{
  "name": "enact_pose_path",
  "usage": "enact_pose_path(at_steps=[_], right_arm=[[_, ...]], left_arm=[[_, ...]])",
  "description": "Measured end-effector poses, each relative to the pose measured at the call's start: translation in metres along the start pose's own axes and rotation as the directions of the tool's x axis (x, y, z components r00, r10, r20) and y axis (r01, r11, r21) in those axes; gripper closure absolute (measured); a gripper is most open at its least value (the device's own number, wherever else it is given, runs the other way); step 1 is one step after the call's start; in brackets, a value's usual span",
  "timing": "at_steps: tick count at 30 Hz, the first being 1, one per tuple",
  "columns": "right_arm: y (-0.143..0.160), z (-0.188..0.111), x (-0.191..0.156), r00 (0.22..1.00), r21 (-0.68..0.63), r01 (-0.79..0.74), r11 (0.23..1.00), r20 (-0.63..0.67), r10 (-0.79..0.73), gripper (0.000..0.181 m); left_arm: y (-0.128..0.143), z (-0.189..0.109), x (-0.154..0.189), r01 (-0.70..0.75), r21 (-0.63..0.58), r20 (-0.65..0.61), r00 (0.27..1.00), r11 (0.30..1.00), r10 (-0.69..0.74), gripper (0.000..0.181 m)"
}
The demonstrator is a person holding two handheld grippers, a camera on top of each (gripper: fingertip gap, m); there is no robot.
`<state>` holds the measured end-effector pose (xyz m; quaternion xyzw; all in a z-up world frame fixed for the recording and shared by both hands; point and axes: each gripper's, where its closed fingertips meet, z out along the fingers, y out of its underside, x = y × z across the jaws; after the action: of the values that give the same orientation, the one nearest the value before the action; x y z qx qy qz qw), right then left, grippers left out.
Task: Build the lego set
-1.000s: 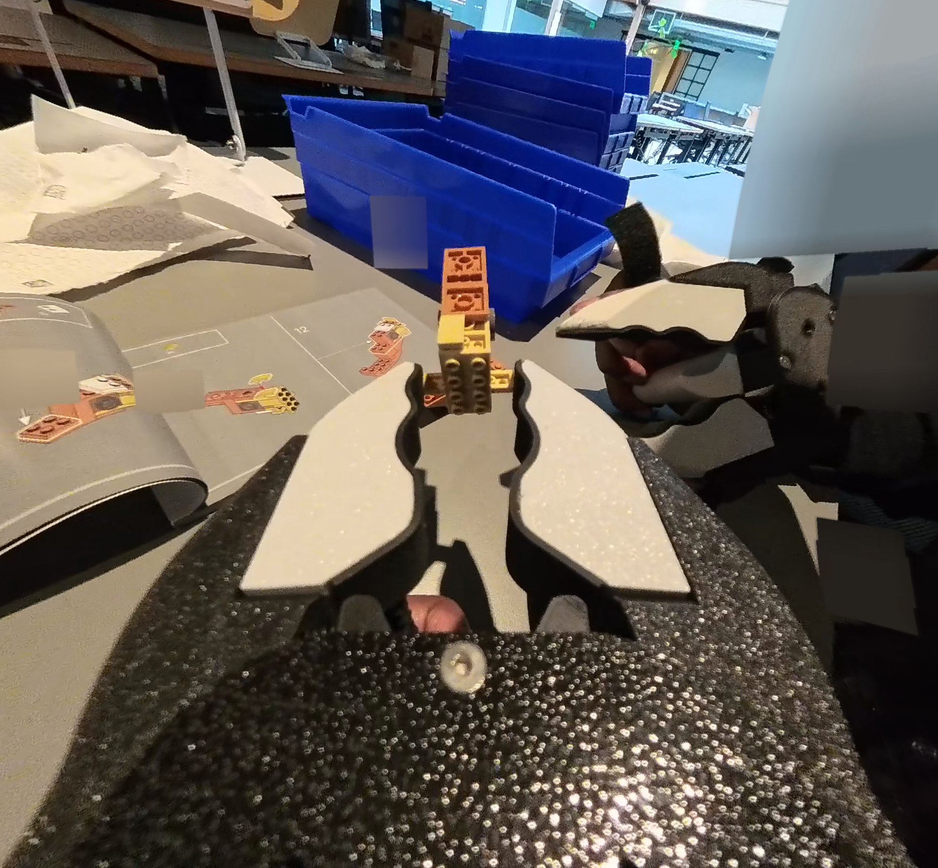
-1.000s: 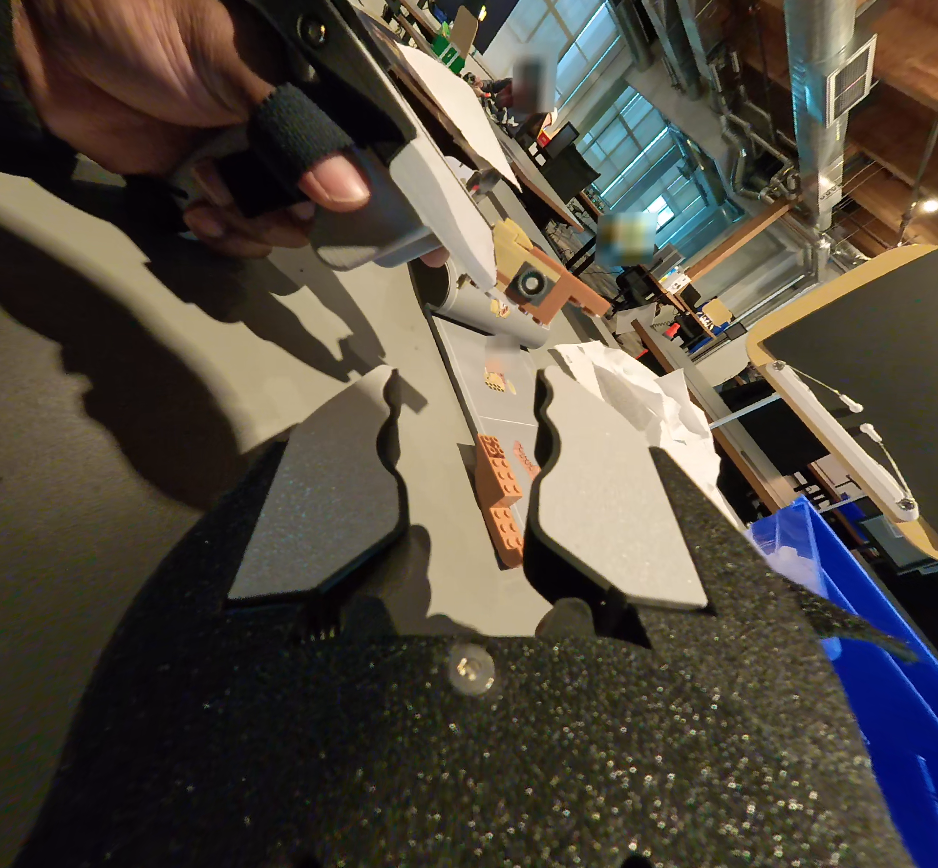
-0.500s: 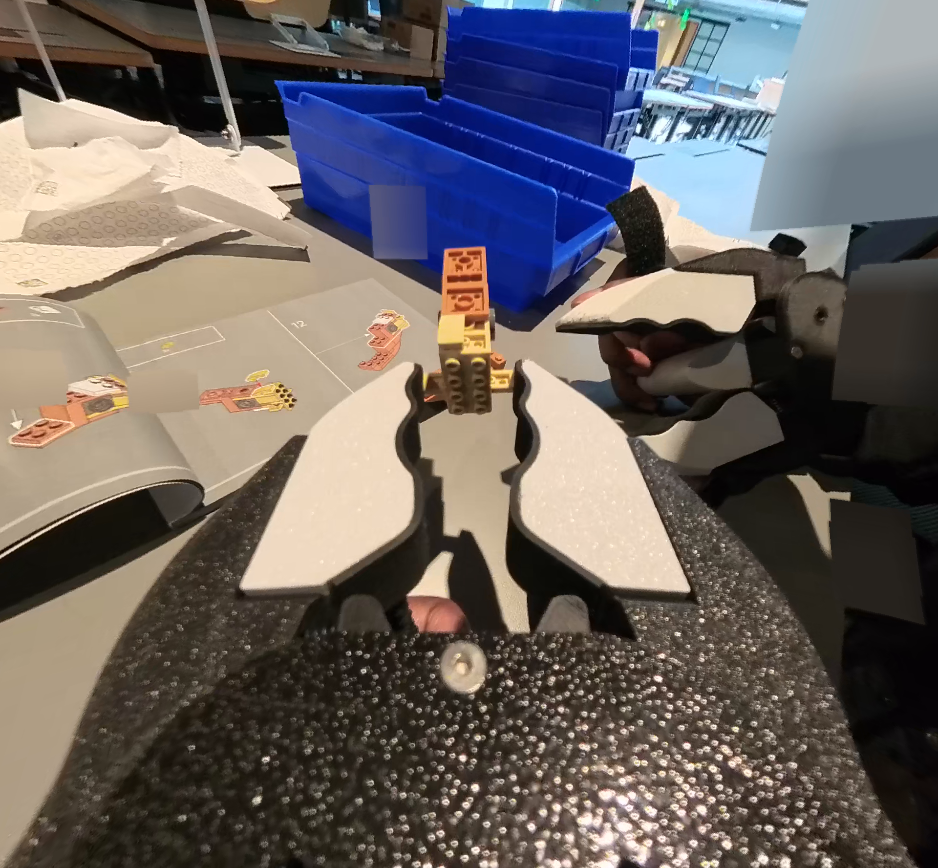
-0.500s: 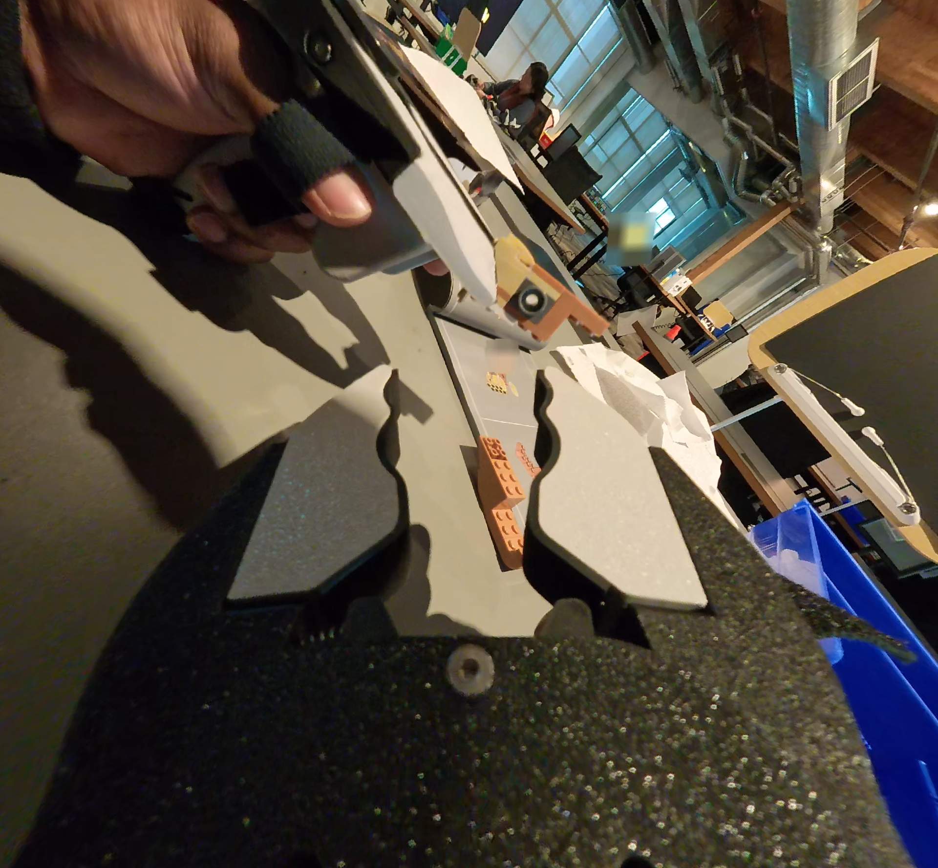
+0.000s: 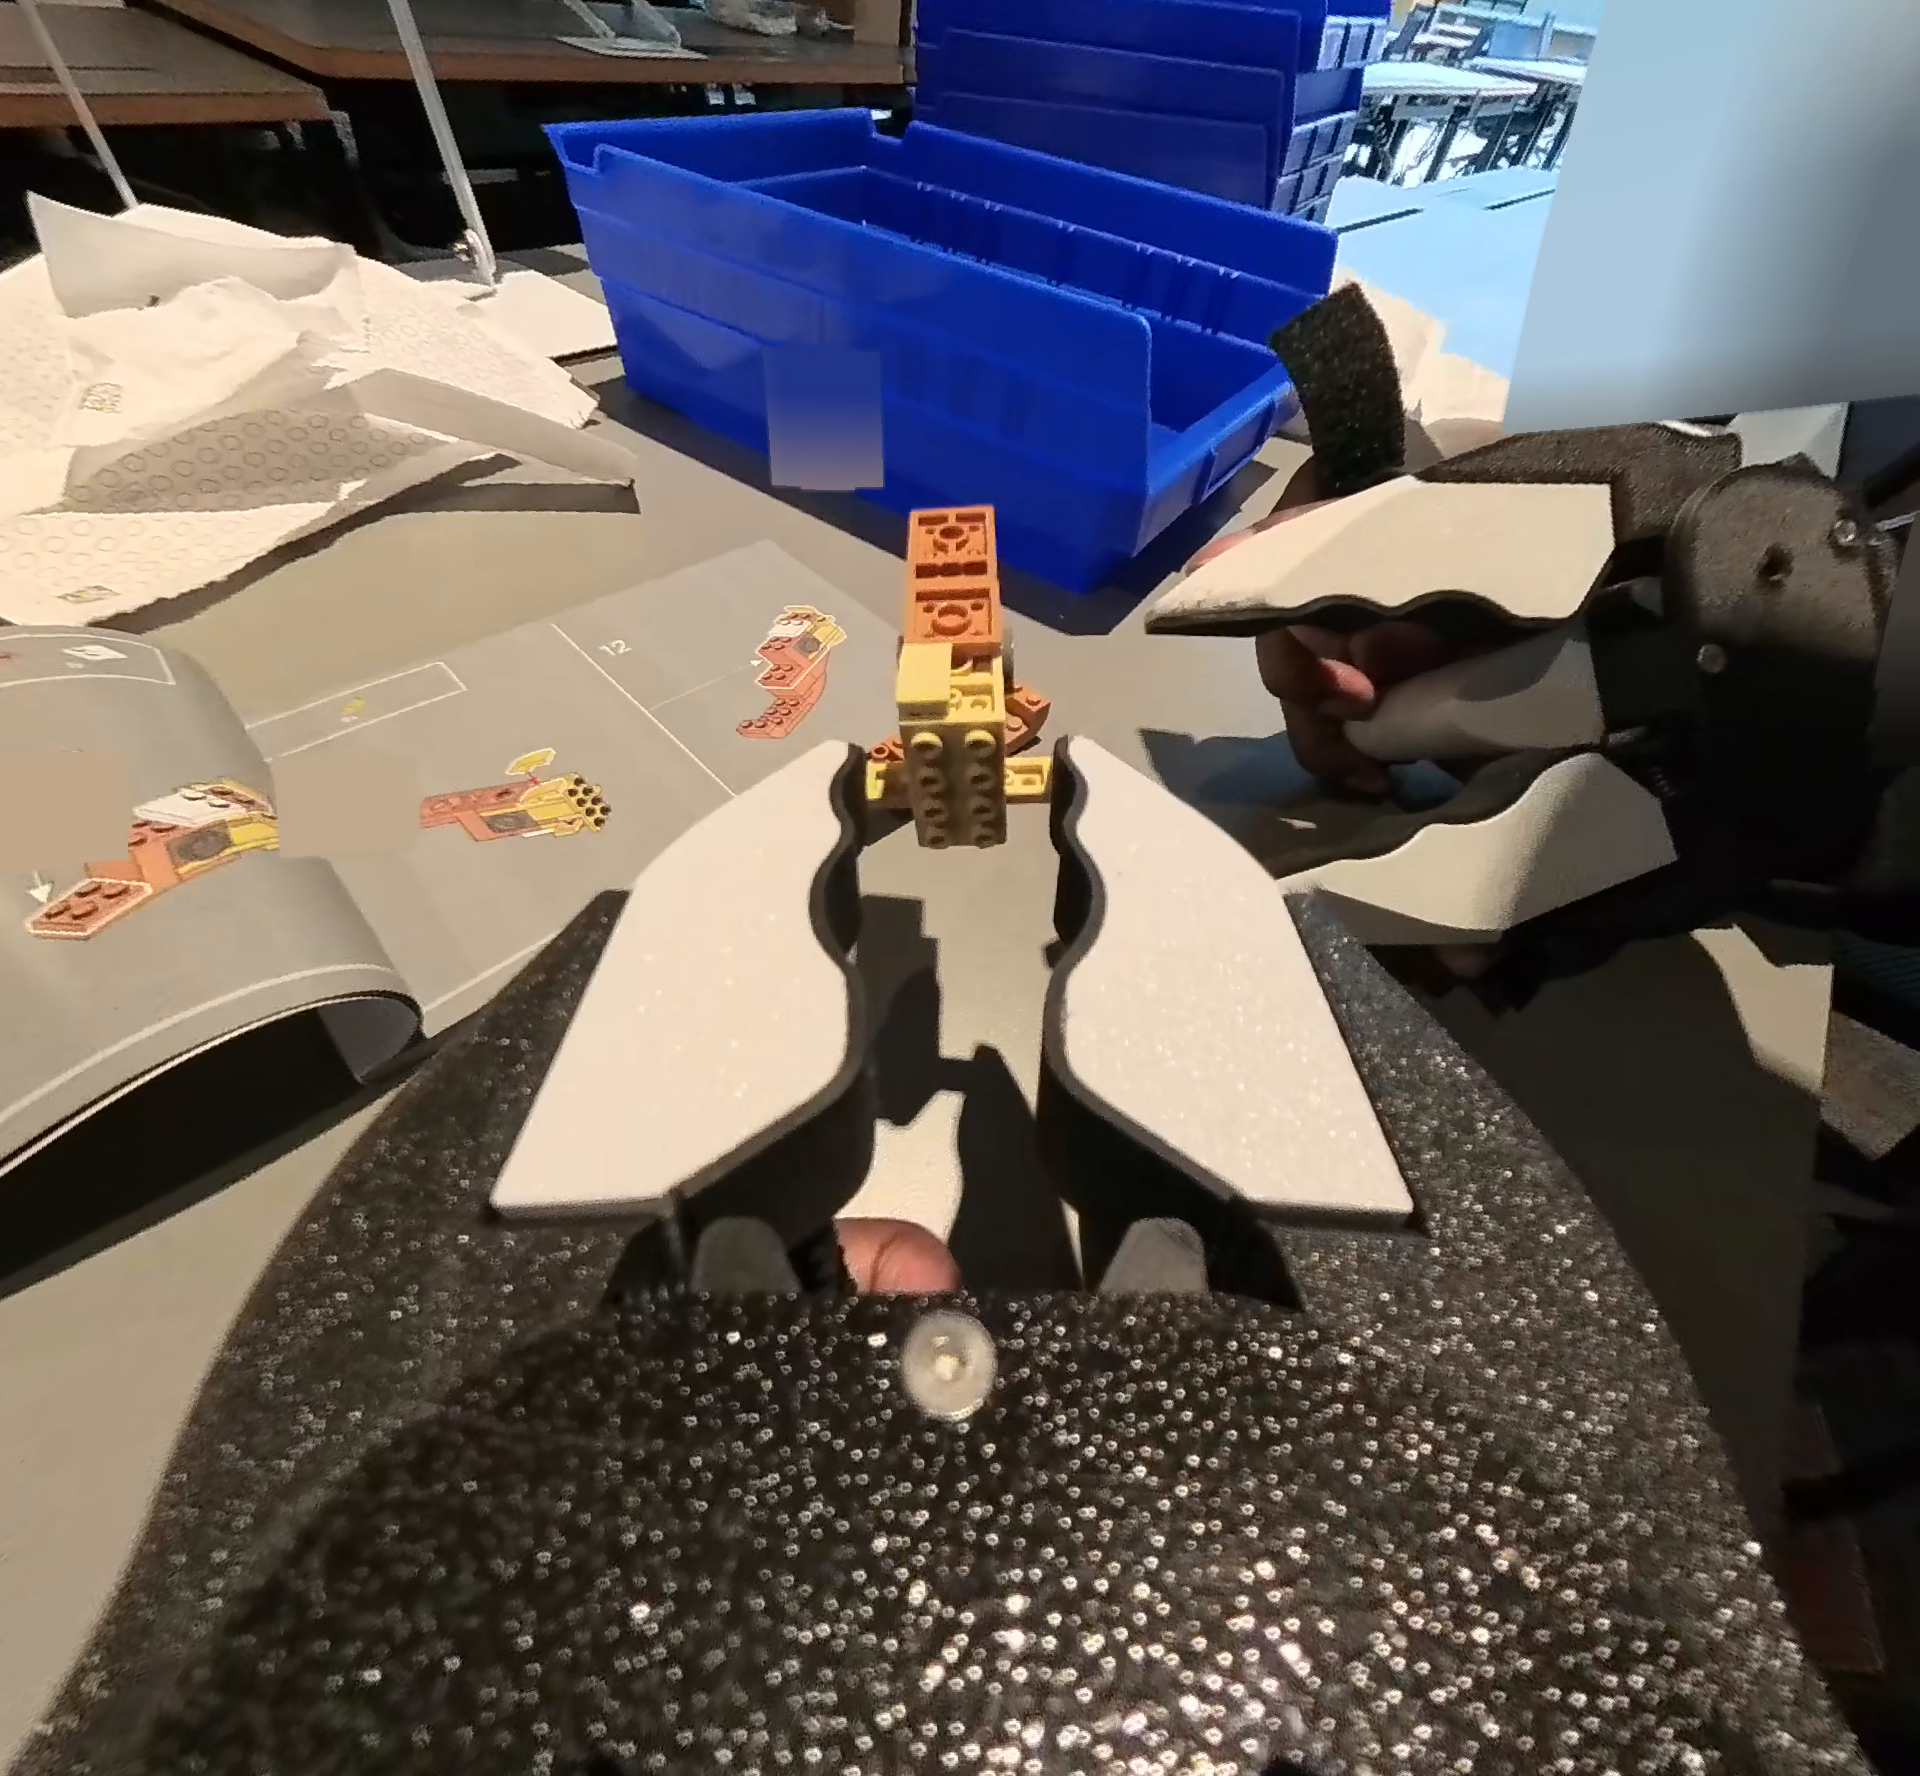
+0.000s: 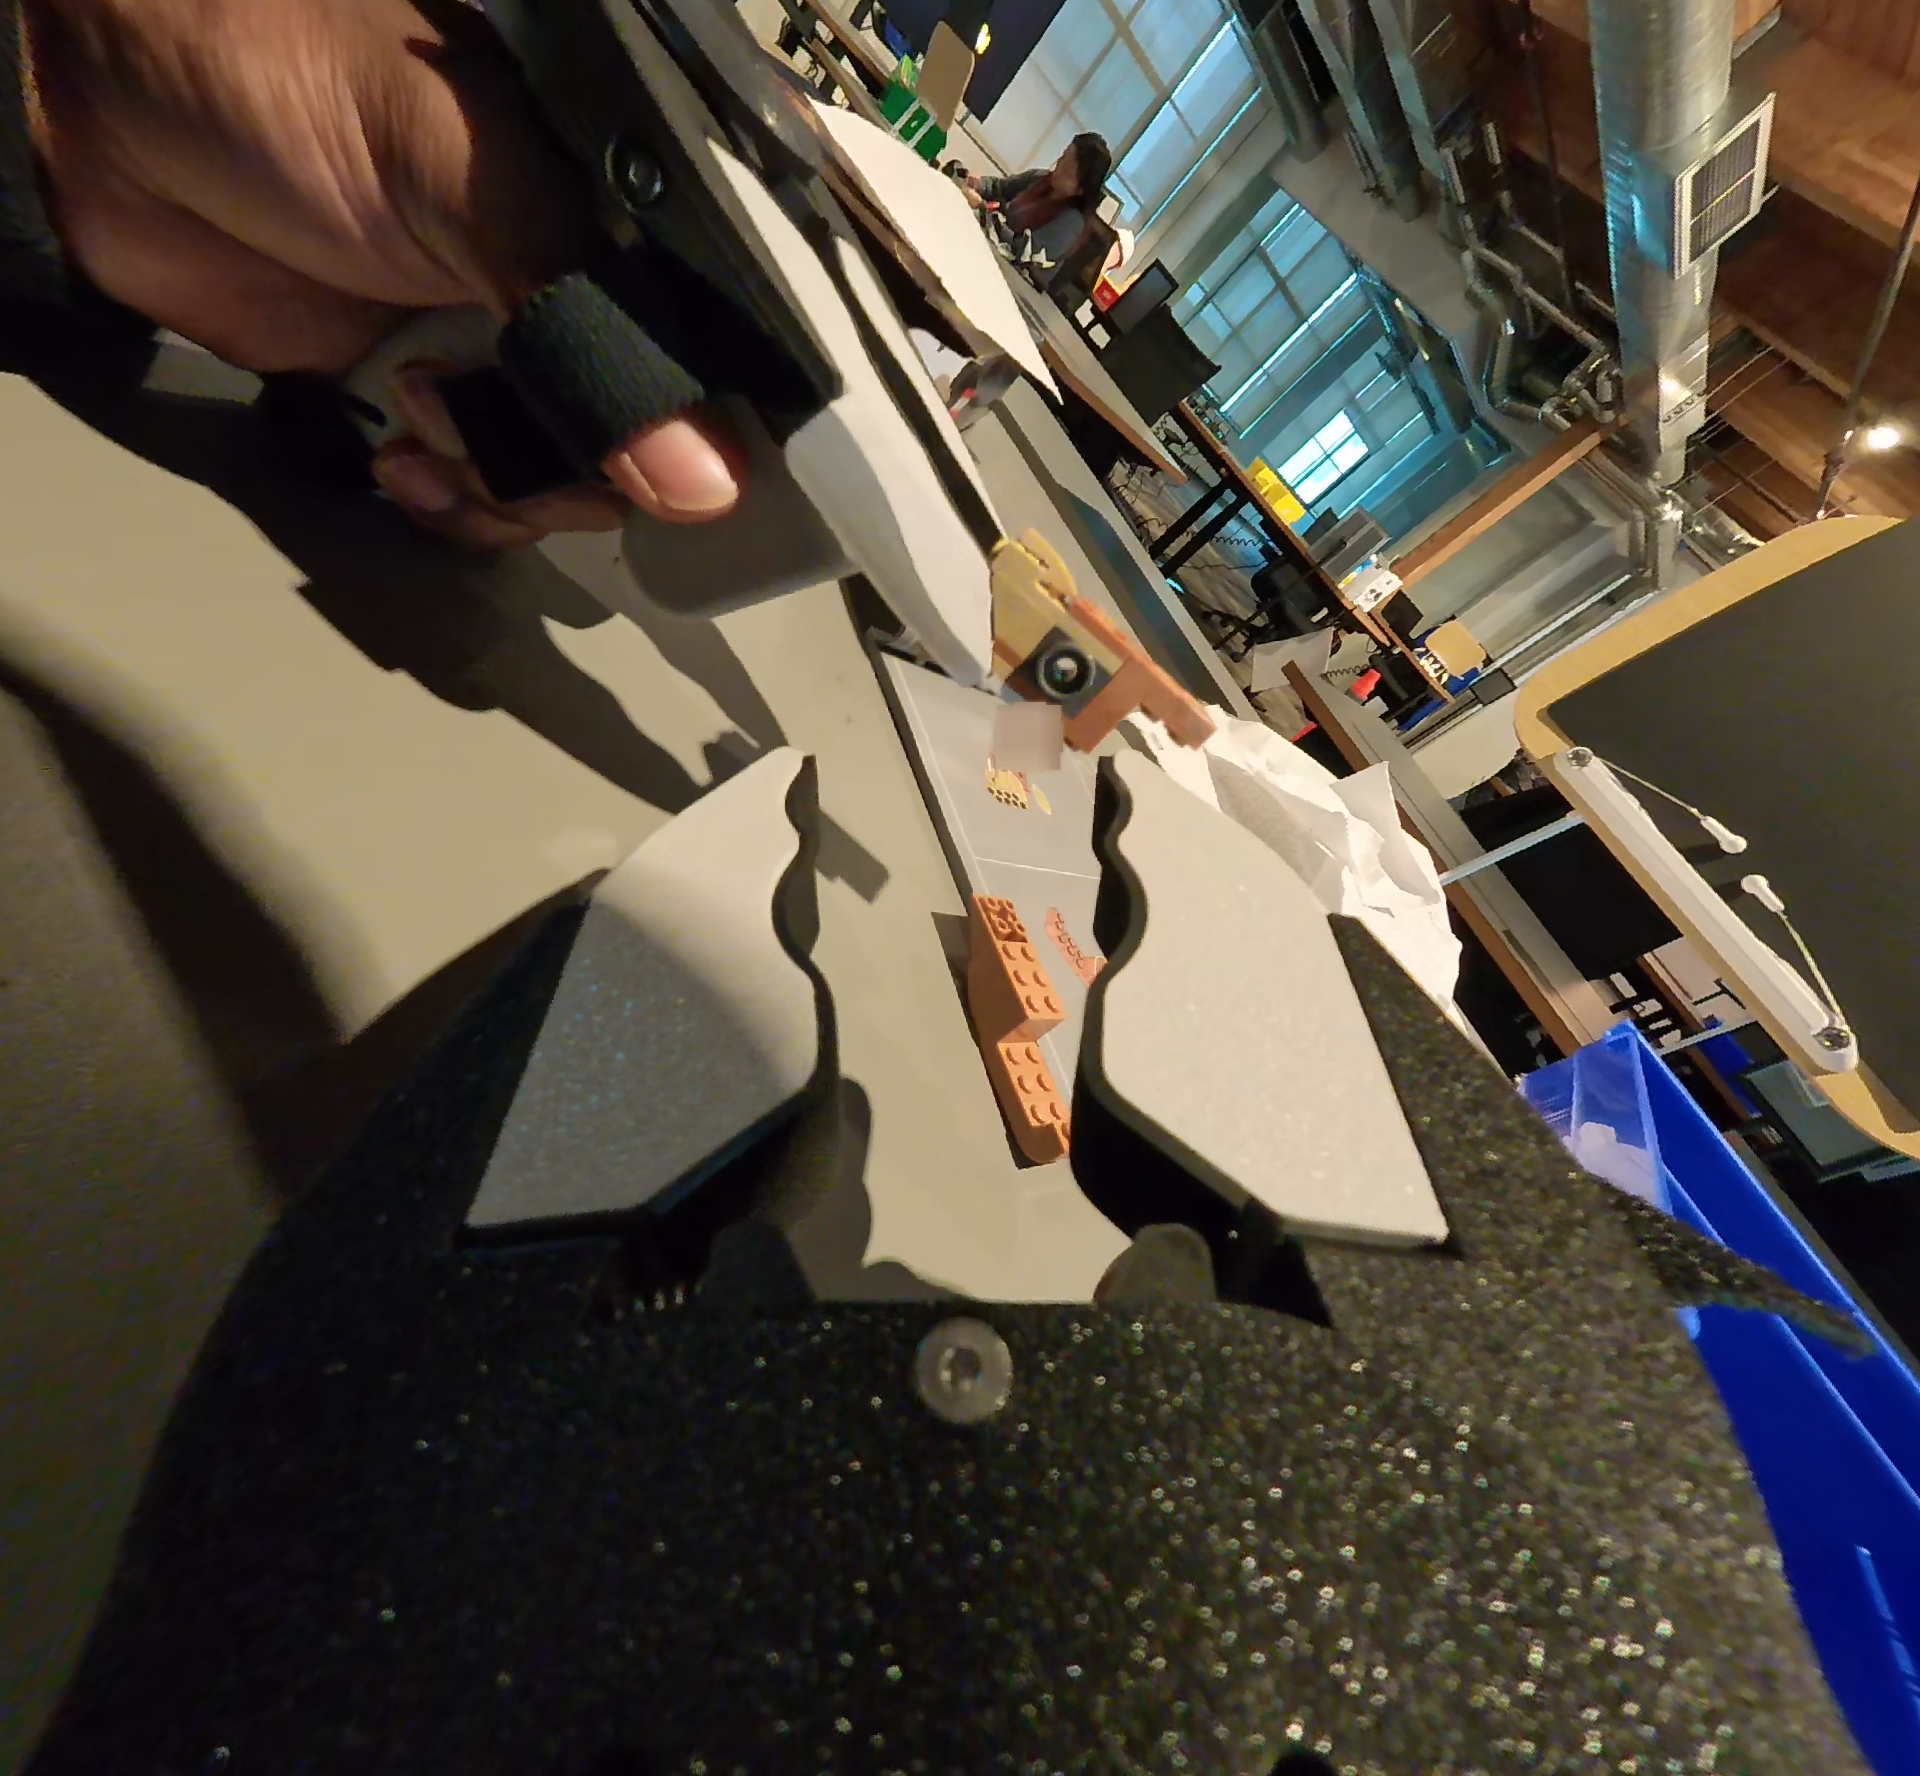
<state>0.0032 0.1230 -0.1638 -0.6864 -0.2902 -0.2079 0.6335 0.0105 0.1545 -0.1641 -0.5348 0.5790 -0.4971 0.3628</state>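
My left gripper (image 5: 956, 768) is shut on a small lego build (image 5: 951, 739) of tan, yellow and orange-brown bricks, which stands upright between the fingertips above the grey table (image 5: 125, 1363). In the right wrist view that gripper (image 6: 987, 646) holds the build (image 6: 1081, 682) at upper centre. My right gripper (image 6: 956, 781) is open and empty. It hovers over loose brown bricks (image 6: 1023, 1009) lying on the open instruction booklet (image 6: 997, 843). In the left wrist view the right gripper (image 5: 1226, 755) is on its side, just right of the build.
The booklet (image 5: 520, 718) lies open at the left. Blue plastic bins (image 5: 935, 355) stand behind the build, also at the right edge of the right wrist view (image 6: 1766, 1311). Crumpled white paper bags (image 5: 260, 396) lie at the far left. A person's hand (image 6: 260, 126) holds the left gripper. Less than 4 cm separates the two grippers' tips.
In the right wrist view the left gripper with the build has moved lower, nearer my right fingertips. The right gripper and the brown bricks have stayed put.
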Motion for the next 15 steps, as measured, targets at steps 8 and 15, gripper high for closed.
enact_pose_path(at_steps=[8,15], right_arm=[[-0.0018,-0.0015,0.0027,1.000,0.008,-0.001,1.000,-0.015,0.002,0.132],[-0.0024,-0.0017,0.0025,1.000,0.009,0.004,1.000,-0.018,-0.003,0.132]], left_arm=[[0.0020,0.0019,0.0005,-0.023,-0.017,0.016,1.000,1.000,0.023,0.148],[0.0022,0.0023,0.0006,-0.026,-0.020,0.018,0.999,0.999,0.027,0.148]])
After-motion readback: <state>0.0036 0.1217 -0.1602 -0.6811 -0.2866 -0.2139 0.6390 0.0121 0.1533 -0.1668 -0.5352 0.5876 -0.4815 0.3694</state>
